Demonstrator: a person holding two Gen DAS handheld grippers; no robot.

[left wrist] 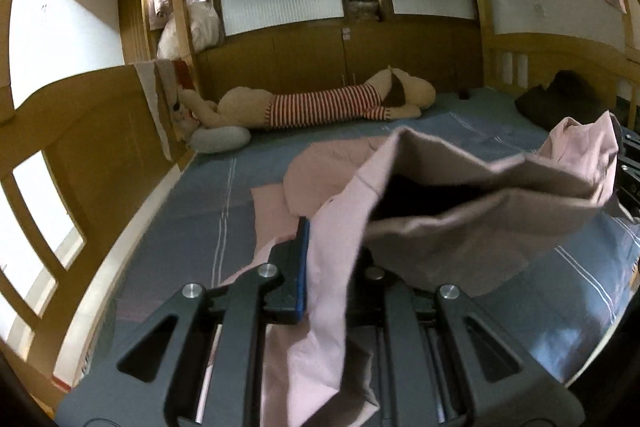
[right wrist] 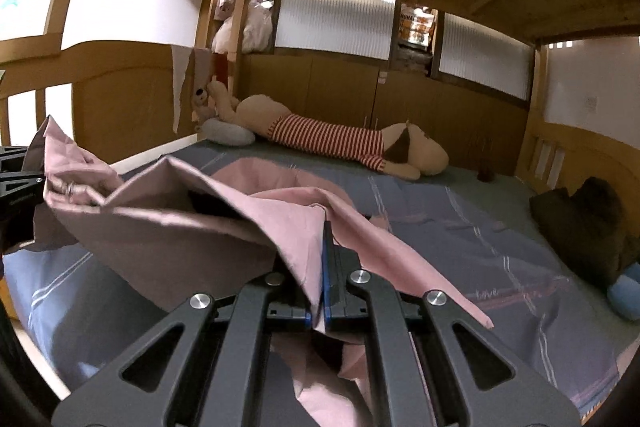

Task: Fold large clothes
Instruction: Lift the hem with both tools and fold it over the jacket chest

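A large pink garment (left wrist: 460,195) hangs lifted above the blue bed sheet (left wrist: 160,227), stretched between both grippers. My left gripper (left wrist: 320,267) is shut on one edge of the cloth, which drapes down over its fingers. My right gripper (right wrist: 323,267) is shut on the other edge of the pink garment (right wrist: 192,227), its blue pads pressed together on the fabric. The rest of the garment trails flat on the bed behind. The right gripper shows at the right edge of the left wrist view, the left gripper (right wrist: 16,187) at the left edge of the right wrist view.
A long plush dog in a red-striped shirt (left wrist: 320,103) lies along the back wooden wall. A grey pillow (left wrist: 218,139) sits at the back left. A dark bundle (right wrist: 588,227) and a blue object (right wrist: 626,293) lie on the right. Wooden bunk frame overhead.
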